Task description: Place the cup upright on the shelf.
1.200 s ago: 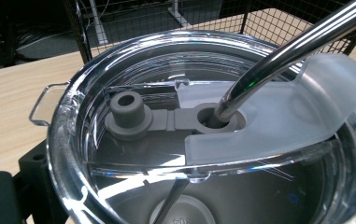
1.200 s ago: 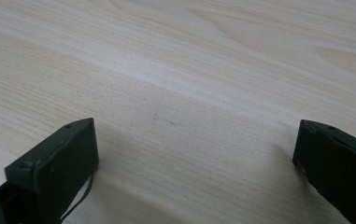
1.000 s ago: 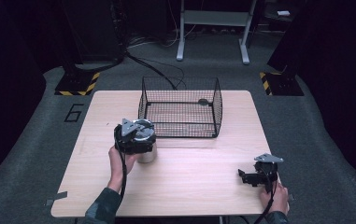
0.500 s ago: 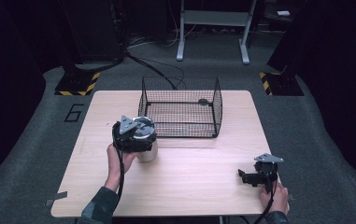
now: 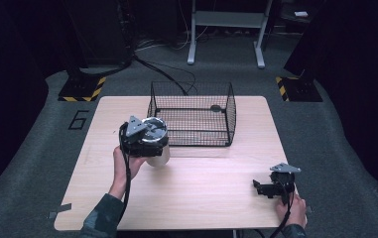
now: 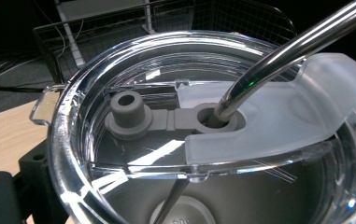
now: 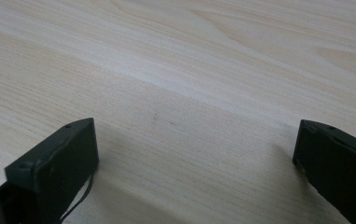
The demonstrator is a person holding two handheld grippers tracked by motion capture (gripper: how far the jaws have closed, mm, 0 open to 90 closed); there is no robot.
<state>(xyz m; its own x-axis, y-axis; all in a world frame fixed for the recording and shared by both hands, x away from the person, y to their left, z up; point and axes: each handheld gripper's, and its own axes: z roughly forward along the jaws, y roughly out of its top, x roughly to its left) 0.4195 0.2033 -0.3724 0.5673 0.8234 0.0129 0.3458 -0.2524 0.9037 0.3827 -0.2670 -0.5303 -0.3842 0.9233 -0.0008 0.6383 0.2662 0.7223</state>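
In the high view, the left gripper (image 5: 144,141) sat left of centre, clamped on a steel tumbler (image 5: 157,154) standing on the wooden table (image 5: 201,198), just in front of the wire basket (image 5: 191,113) at mid-frame. The left gripper view showed the tumbler's clear lid (image 6: 119,154) up close, with a metal straw (image 6: 283,51) running to the upper right; the grip itself was probably on the tumbler's side, though the jaws were mostly hidden. At lower right, the right gripper (image 5: 268,188) rested on the table, jaws spread wide apart, holding nothing.
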